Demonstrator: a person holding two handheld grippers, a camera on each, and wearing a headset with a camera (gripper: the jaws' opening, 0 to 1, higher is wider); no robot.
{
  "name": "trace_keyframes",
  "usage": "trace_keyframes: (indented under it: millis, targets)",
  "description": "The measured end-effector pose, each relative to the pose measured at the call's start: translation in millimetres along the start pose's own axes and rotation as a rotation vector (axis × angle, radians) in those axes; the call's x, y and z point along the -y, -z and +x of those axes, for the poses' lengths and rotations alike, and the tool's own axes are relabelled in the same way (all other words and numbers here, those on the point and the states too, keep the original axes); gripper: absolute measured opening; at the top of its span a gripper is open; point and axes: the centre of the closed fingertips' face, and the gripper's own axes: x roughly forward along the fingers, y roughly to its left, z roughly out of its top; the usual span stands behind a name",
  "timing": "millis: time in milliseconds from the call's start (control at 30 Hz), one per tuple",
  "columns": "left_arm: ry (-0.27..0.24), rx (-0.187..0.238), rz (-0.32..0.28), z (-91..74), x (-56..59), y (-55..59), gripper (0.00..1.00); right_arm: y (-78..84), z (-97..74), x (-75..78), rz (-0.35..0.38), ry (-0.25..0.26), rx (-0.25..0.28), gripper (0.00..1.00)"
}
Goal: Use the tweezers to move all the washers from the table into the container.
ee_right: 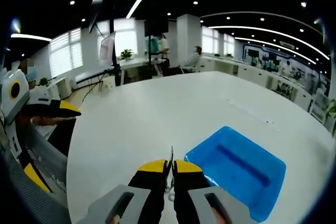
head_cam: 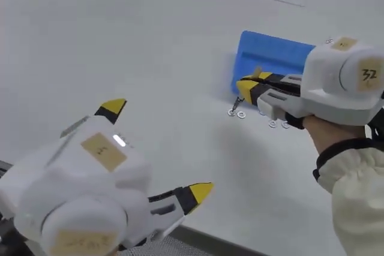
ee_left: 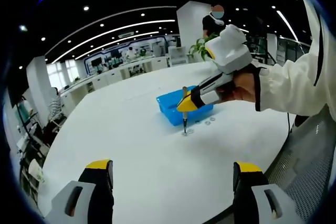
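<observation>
The person is holding the right gripper (head_cam: pixel 249 85) low over the white tabletop (head_cam: pixel 120 40), its fingers clenched on a slim pair of tweezers (head_cam: pixel 237 105) that is sticking out past the yellow tips and pointing steeply down. The tweezer points are sitting at the leftmost of the washers (head_cam: pixel 241 114), a small loose scatter lying on the tabletop just in front of the blue container (head_cam: pixel 273 58). I am guessing that steep angle is there so the thin points can get at a flat ring. From here I cannot tell whether a washer is actually being pinched. The container is standing right behind the washers, which looks deliberate, since each carry would only be a short hop over its near wall. What is inside it is too hard to make out. The left gripper (head_cam: pixel 156 151) is hanging well off to the near side, its fingers released and spread wide with nothing between them. It seems to be idling clear of the work, as this step is asking for one tool only. As for writing, a tan label on the right gripper's white body is reading "32". Another tan label on the left gripper is carrying a mark I cannot read, and a row of small dark marks along the far part of the tabletop is too tiny to make out.
</observation>
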Motion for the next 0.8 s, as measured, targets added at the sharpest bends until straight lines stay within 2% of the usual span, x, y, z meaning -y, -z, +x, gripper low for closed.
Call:
trace_keyframes:
  millis: [100, 300, 467, 800]
  targets:
    - [0.0, -0.009, 0.006, 0.6, 0.2, 1.5, 0.97, 0.9, 0.0, 0.7, -0.021, 0.003, -0.003, 0.01]
    - [-0.001, -0.016, 0.006, 1.4, -0.3, 2.8, 0.96, 1.2, 0.8, 1.3, -0.002, 0.005, 0.002, 0.01]
    - [0.0, -0.024, 0.007, 2.1, -0.6, 4.5, 0.96, 3.4, -0.7, -1.2, -0.023, 0.016, 0.003, 0.01]
    - [-0.002, -0.018, 0.006, 2.1, -1.4, 4.1, 0.96, 4.3, -1.9, -2.5, -0.023, 0.008, -0.018, 0.0]
